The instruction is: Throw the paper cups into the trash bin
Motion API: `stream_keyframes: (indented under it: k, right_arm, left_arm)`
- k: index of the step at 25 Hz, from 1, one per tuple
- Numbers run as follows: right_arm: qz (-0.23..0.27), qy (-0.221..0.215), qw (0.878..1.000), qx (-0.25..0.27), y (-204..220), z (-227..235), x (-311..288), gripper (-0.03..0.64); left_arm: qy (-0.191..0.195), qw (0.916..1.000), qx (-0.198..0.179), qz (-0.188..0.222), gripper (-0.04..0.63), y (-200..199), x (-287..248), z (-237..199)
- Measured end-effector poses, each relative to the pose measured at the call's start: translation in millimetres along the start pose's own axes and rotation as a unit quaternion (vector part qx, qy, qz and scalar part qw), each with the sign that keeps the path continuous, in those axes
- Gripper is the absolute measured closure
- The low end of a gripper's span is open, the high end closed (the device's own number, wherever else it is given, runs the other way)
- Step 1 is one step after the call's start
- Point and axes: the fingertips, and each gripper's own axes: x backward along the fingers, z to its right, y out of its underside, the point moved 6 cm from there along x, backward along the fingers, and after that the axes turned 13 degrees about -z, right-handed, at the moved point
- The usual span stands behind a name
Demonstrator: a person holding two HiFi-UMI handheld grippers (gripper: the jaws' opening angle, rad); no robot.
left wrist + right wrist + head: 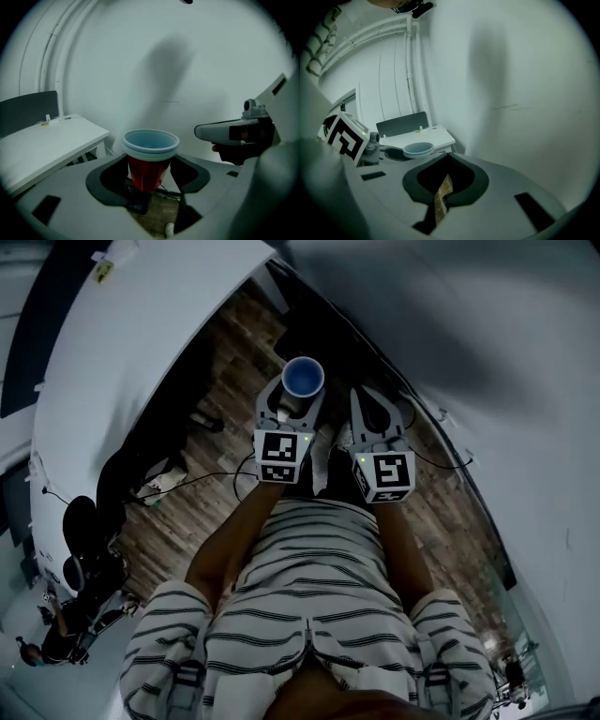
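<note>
Wooden plank floor (230, 371) below: left hand-held gripper (302, 397) is clamping stacked red paper cups (146, 171); right hand-held gripper (375, 409), at 3 o'clock, is sitting closed and empty. Likely carrying; next needs locating the bin.

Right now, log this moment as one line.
left tool: shut on paper cups | right tool: shut, empty

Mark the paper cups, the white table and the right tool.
paper cups (147, 165), left gripper view, red wall just under the rims.
white table (47, 145), left gripper view, bare top.
right tool (448, 158), right gripper view, where its two tips meet.
</note>
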Motion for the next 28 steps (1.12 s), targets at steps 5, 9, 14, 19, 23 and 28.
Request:
stream_keyframes:
  k: [5,9,14,19,23,28]
  right_arm:
    - [-0.007,0.015,1.0,-0.017,9.7,6.3,-14.5,0.607]
    - [-0.013,0.028,0.999,-0.027,20.0,11.0,-21.8,0.607]
    - [-0.033,0.041,0.997,-0.052,39.4,21.8,-36.3,0.607]
    - [-0.045,0.043,0.996,-0.068,56.8,31.2,-50.3,0.607]
    - [-0.048,0.045,0.995,-0.07,67.4,35.1,-59.1,0.607]
    - [-0.068,0.041,0.994,-0.069,87.1,37.3,-71.0,0.607]
  left_arm:
    - [0.015,0.9998,0.001,-0.016,0.298,6.6,-19.0,-4.0]
    - [0.026,0.9992,-0.007,-0.028,0.298,15.7,-30.3,-2.5]
    - [0.038,0.9982,-0.006,-0.046,0.298,27.8,-50.6,-0.3]
    - [0.044,0.9976,-0.004,-0.053,0.298,40.4,-72.1,1.6]
    - [0.047,0.9972,-0.002,-0.059,0.298,53.0,-86.9,-2.9]
    - [0.044,0.9961,0.007,-0.076,0.298,79.7,-105.6,-11.3]
